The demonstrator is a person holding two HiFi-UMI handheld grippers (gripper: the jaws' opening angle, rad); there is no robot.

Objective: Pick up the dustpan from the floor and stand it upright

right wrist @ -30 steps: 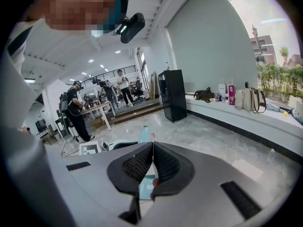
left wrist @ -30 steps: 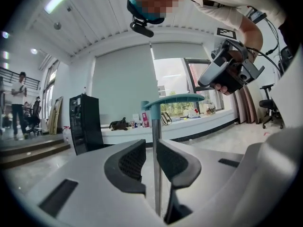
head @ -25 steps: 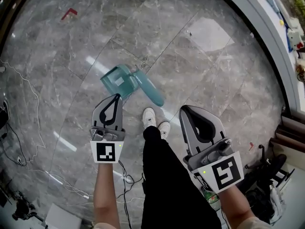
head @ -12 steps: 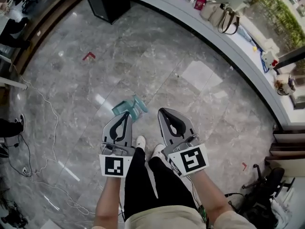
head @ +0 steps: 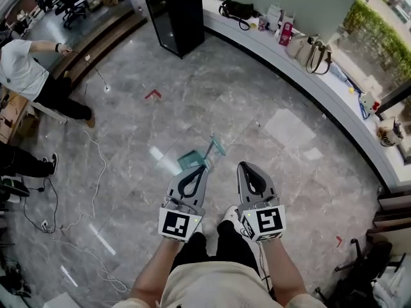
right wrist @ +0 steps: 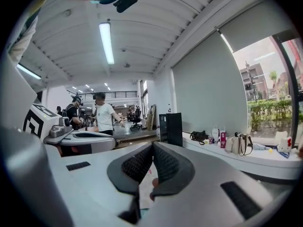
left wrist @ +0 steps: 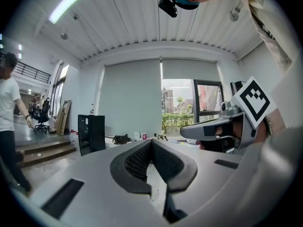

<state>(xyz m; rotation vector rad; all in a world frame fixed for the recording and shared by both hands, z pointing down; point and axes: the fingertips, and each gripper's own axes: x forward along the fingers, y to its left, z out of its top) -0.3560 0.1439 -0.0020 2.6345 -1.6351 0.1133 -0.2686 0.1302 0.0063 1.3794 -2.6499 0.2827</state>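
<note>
Teal plastic dustpan (head: 191,160), the only one in view, sits on the grey marble floor (head: 257,108) with its thin handle slanting away to the upper right; whether it stands or lies cannot be told from above. Two grippers are held just on the near side of it. The left gripper (head: 196,171) has its tip over the dustpan's near edge in the head view. The right gripper (head: 248,167) is just right of the dustpan and apart from it. The left gripper's fingers (left wrist: 135,162) meet at their tips with nothing between them, and the right gripper's fingers (right wrist: 168,167) are likewise closed and empty. Two red corner marks lie on the floor, one (head: 153,94) beyond and left of the dustpan, one (head: 338,240) well off to its right. Bare floor surrounds the dustpan on every side. A white cable (head: 96,165) trails well to its left, a black cabinet (head: 176,11) stands far beyond it, and a curved white bench (head: 308,76) bounds the floor to its right. One person in a white shirt (head: 26,69) bends at the far left.
</note>
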